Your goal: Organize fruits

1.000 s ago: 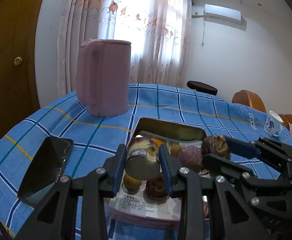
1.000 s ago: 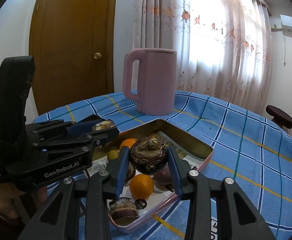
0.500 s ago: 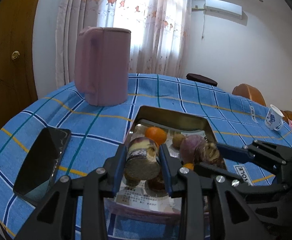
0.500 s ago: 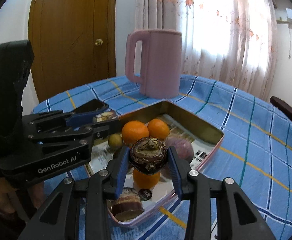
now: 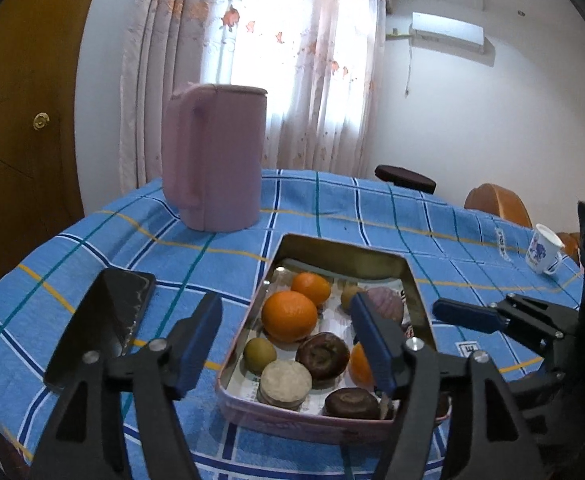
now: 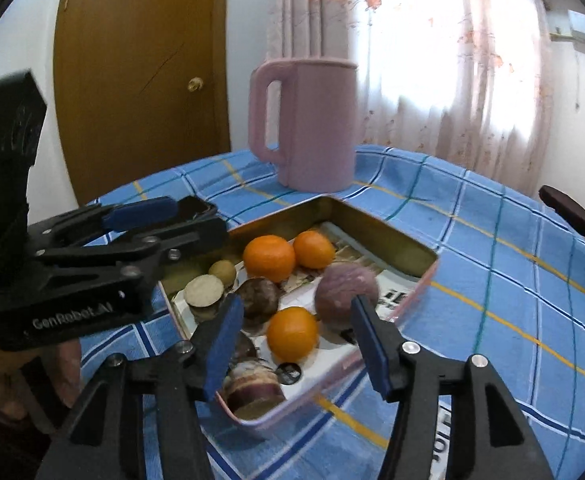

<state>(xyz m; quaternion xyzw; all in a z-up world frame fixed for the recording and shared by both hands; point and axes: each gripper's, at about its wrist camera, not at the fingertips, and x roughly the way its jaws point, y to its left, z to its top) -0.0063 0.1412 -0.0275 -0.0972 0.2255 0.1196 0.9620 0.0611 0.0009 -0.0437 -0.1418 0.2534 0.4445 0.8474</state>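
Both the left tongs (image 5: pixel 286 344) and right tongs (image 6: pixel 294 344) hang spread and empty just above the near end of the tin tray (image 5: pixel 344 246), where the fruits (image 5: pixel 289 316) lie on the worktop (image 5: pixel 92 248).

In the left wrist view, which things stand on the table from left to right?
Phone → pink jug → tray with fruit → white cup.
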